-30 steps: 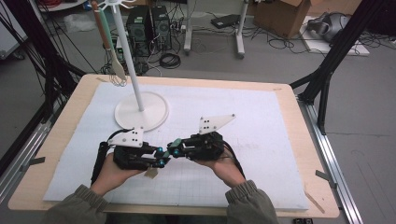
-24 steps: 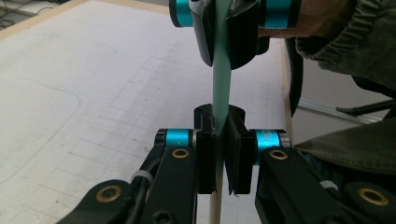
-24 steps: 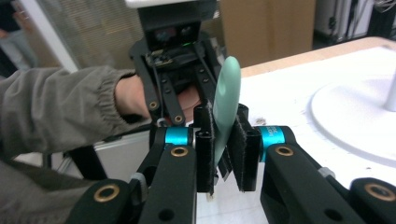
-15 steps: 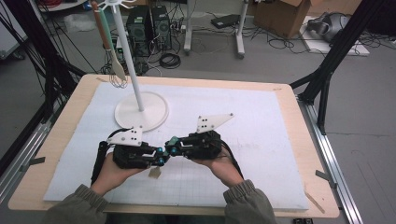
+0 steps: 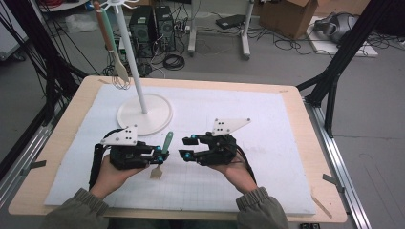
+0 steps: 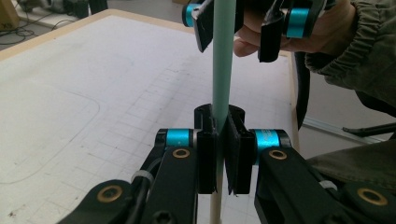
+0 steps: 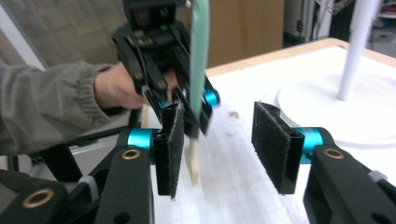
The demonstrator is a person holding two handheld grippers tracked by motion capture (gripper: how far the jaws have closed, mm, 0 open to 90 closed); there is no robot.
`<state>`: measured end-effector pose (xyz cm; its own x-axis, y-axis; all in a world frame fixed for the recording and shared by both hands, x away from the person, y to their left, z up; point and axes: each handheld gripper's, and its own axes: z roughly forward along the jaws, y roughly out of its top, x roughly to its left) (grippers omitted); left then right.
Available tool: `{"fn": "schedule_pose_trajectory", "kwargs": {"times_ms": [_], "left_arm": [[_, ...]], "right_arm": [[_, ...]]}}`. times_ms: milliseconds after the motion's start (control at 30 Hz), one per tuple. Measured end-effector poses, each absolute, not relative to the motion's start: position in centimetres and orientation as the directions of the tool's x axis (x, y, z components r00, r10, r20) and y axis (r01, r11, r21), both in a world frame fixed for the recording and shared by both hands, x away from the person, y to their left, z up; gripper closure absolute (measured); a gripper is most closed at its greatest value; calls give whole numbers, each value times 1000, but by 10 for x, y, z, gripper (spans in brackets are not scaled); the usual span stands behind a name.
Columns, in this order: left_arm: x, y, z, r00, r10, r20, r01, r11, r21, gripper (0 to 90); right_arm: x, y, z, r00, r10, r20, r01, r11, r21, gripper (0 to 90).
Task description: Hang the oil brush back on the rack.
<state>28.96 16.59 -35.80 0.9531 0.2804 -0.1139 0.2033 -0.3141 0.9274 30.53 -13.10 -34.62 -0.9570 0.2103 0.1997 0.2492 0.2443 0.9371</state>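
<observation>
the left gripper (image 5: pixel 160 155) is clamped on a green-handled utensil (image 5: pixel 165 144), held just above the white mat (image 5: pixel 267 124) near its front middle, pale tip down. the right gripper (image 5: pixel 187 147), just beside it, has its jaws spread with nothing between them. behind stands a white rack (image 5: pixel 144 113) with another utensil (image 5: pixel 111 43) hanging.

Wooden table (image 5: pixel 317 157) topped by a white gridded mat (image 5: pixel 267 119). Grey floor (image 5: pixel 286 67) strewn with cables, computer towers (image 5: pixel 153 28) and a cardboard box (image 5: pixel 286 14). Black frame struts (image 5: pixel 341 57) at both sides.
</observation>
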Motion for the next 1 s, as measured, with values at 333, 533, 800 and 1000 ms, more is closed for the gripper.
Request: {"fn": "schedule_pose_trajectory", "kwargs": {"times_ms": [333, 533, 800, 1000], "left_arm": [[297, 178, -356, 941, 312, -131, 222, -277, 935, 839], [301, 185, -353, 936, 328, -130, 221, -257, 941, 839], [306, 196, -348, 925, 360, -122, 214, -227, 950, 839], [311, 207, -343, 915, 385, -124, 217, -209, 953, 839]], "right_arm": [[303, -158, -360, -935, 299, 190, 273, 266, 925, 454], [301, -174, -367, -920, 353, 172, 282, 289, 915, 432], [299, -196, -379, -889, 430, 156, 298, 285, 911, 409], [300, -209, -387, -872, 472, 133, 302, 303, 904, 387]]}}
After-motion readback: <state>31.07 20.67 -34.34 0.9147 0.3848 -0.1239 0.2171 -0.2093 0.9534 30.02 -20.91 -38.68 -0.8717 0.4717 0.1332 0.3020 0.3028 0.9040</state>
